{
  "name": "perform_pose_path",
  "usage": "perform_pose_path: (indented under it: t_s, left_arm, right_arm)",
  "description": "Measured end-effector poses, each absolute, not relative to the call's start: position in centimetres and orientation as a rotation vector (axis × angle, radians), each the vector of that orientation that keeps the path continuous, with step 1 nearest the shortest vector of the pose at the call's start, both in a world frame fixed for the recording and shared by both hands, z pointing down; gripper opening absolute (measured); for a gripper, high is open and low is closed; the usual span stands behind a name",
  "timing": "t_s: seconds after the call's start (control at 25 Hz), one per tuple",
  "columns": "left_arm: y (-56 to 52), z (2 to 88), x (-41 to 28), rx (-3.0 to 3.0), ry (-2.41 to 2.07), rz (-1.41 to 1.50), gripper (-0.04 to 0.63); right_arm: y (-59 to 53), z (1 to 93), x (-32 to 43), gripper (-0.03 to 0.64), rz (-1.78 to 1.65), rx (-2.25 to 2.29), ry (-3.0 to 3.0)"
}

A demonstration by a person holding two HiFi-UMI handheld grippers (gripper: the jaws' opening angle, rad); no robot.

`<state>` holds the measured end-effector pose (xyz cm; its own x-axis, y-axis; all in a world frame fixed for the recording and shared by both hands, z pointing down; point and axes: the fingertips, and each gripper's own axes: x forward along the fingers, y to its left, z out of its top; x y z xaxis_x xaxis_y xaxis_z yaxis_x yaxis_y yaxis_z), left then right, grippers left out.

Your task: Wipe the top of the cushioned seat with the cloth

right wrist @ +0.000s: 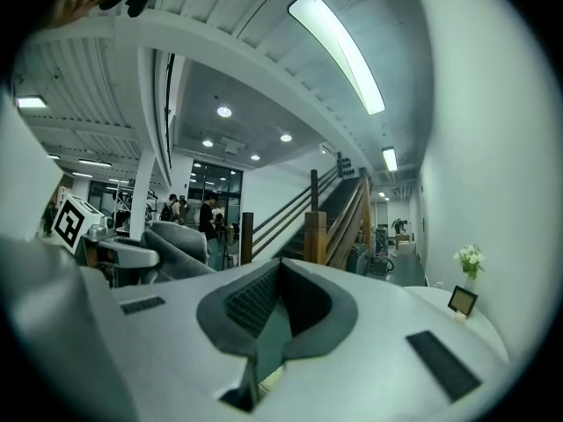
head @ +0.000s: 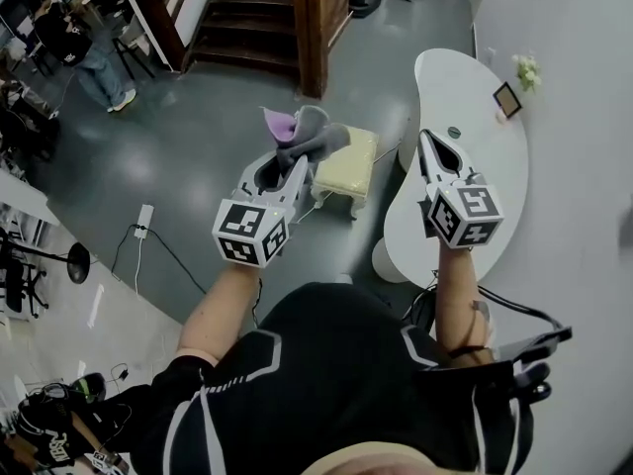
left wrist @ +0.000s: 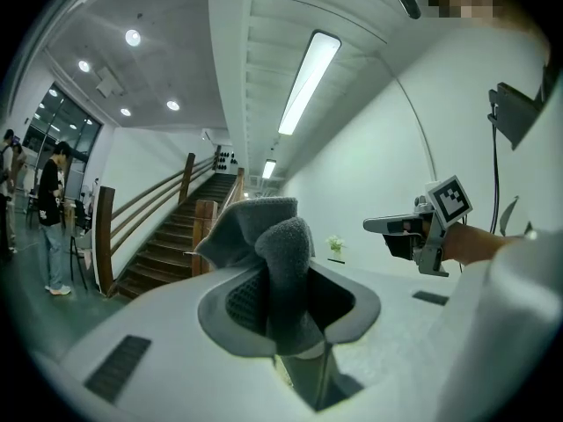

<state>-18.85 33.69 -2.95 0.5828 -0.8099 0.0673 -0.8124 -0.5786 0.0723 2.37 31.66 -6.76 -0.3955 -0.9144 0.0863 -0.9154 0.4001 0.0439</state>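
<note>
Your left gripper (head: 295, 164) has its fingers closed on the cloth (head: 315, 133). In the left gripper view the grey cloth (left wrist: 274, 251) is pinched between the two fingers (left wrist: 236, 304). It stands up out of them as a thick, folded bundle.

In the head view the bundle points away from you, toward about 1 o'clock, and its long axis follows the line of the gripper. A small purple piece (head: 274, 121) shows at the cloth's 9 o'clock side. You cannot tell whether it belongs to the cloth.

The seat (head: 348, 162) stands on the grey floor (head: 198, 156) at your 12 o'clock, between your two grippers. Its pale yellow cushion is oblong, and its long axis runs from about 1 o'clock to 7 o'clock. The cloth covers the seat's 10 o'clock corner in this view. It is not clear whether it touches the cushion.

Your right gripper (head: 427, 146) is held over the white worktop (head: 495, 166), at 3 o'clock from the seat. In the right gripper view its fingers (right wrist: 255, 299) meet at the tips and nothing is between them.

On the far side of the worktop, at about 1 o'clock, a small bunch of flowers (head: 526, 69) and a picture frame (head: 507, 99) stand near each other. A wooden staircase (head: 252, 18) rises at 11 o'clock.
</note>
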Motion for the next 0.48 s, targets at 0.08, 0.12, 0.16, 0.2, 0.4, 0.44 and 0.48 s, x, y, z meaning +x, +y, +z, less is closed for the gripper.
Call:
perform_pose_path:
  t_s: [0.08, 0.12, 0.16, 0.2, 0.4, 0.44, 0.48]
  left_arm:
    - [31.7, -2.8, -17.1, 2.719, -1.37, 0.069, 0.089]
    - [30.7, -2.7, -16.3, 2.726, -1.356, 0.084, 0.089]
    - [29.8, -2.6, -15.5, 2.734, -1.343, 0.1, 0.089]
    - [28.9, -2.4, -14.8, 2.742, -1.331, 0.116, 0.089]
    - [25.1, -1.0, -11.6, 2.765, -1.274, 0.19, 0.089]
    - [24.4, -0.7, -11.0, 2.767, -1.264, 0.206, 0.089]
    - [23.7, -0.4, -10.6, 2.766, -1.253, 0.217, 0.089]
  right_arm:
    - [29.8, -6.6, 3.8, 0.006, 0.016, 1.666, -2.546]
    - [28.9, -6.5, 4.5, 0.006, 0.017, 1.669, -2.545]
    - [28.1, -6.4, 5.2, 0.006, 0.021, 1.673, -2.543]
    - [27.4, -6.1, 5.8, 0.006, 0.025, 1.677, -2.541]
    - [23.3, -5.0, 8.5, 0.006, 0.023, 1.66, -2.532]
    - [22.6, -4.6, 9.2, 0.005, 0.023, 1.662, -2.526]
    - [21.9, -4.1, 9.8, 0.006, 0.03, 1.67, -2.519]
